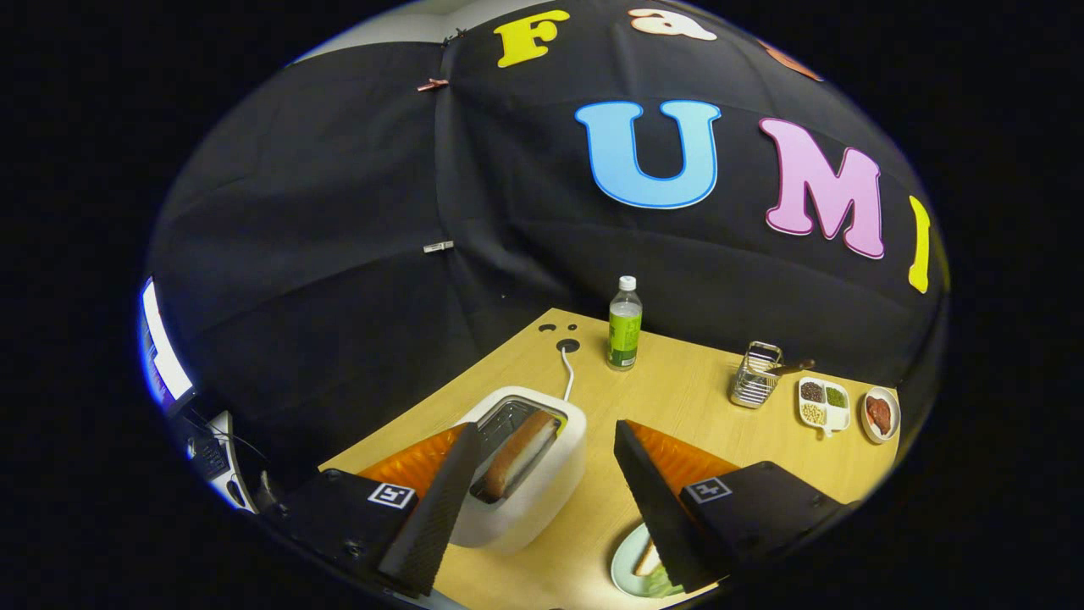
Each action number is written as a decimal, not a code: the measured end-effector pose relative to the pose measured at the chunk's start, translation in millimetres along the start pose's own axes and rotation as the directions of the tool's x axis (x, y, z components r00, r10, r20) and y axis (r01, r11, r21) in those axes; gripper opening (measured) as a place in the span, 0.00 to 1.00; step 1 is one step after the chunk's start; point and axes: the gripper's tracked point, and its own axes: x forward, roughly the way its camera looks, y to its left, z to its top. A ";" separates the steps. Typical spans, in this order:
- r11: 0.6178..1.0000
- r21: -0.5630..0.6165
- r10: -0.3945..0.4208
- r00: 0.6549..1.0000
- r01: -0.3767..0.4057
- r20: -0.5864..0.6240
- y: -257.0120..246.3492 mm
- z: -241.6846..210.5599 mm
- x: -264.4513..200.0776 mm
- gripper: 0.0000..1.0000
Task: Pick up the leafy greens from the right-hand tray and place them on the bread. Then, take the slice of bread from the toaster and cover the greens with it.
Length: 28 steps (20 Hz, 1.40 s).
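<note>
While the hand-held gripper (542, 474) hangs above the near part of the desk (694, 398), its two fingers stand wide apart with nothing held between them. The toaster (529, 474), white, sits between the fingers, closer to the left finger (440, 500), whose tip overlaps the toaster's near left edge in the view; cannot tell if it touches. One slice of bread (521, 453) stands in the toaster slot, browned crust edge up, tilted a bit. A white cable (567, 373) runs from the far side of the toaster to a hole in the desk.

The right finger (656, 500) covers part of a pale green plate (627, 563) at the near edge of the desk. On the plate, a bit of bread (650, 559) shows, with leafy greens (665, 583) just beside it at the near side; the finger hides most of it, so the exact stacking is unclear.

Beyond the fingers, at the far side, a green-labelled bottle (624, 326) with a white cap stands upright. To the far right, a wire basket (756, 377) holds a dark-handled utensil, then a white divided tray (823, 405) with grains or beans in its compartments, then a small dish (881, 415) with something reddish-brown on it. On the far left, off the desk, a lit monitor (161, 347) stands edge-on.
</note>
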 end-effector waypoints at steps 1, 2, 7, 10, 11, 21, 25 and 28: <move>1.000 -0.004 -0.004 1.000 0.004 -0.013 2.9 -2.9 8.4 0.99; 1.000 -0.006 -0.009 0.999 0.009 -0.031 5.5 -8.1 18.4 0.99; 0.998 -0.018 -0.061 0.989 0.059 -0.131 3.7 -39.2 54.5 0.99; 0.997 -0.007 -0.079 0.981 0.079 -0.179 6.0 -57.1 66.5 0.87; 0.996 -0.006 -0.085 0.981 0.086 -0.176 6.0 -56.9 67.3 0.80; 0.997 0.068 -0.031 0.985 0.043 -0.168 20.0 -54.9 64.1 0.24; 0.988 0.155 0.017 0.988 0.007 -0.151 24.5 -45.0 55.9 0.15; 0.982 0.190 0.024 0.994 -0.004 -0.103 16.1 -22.0 49.9 0.14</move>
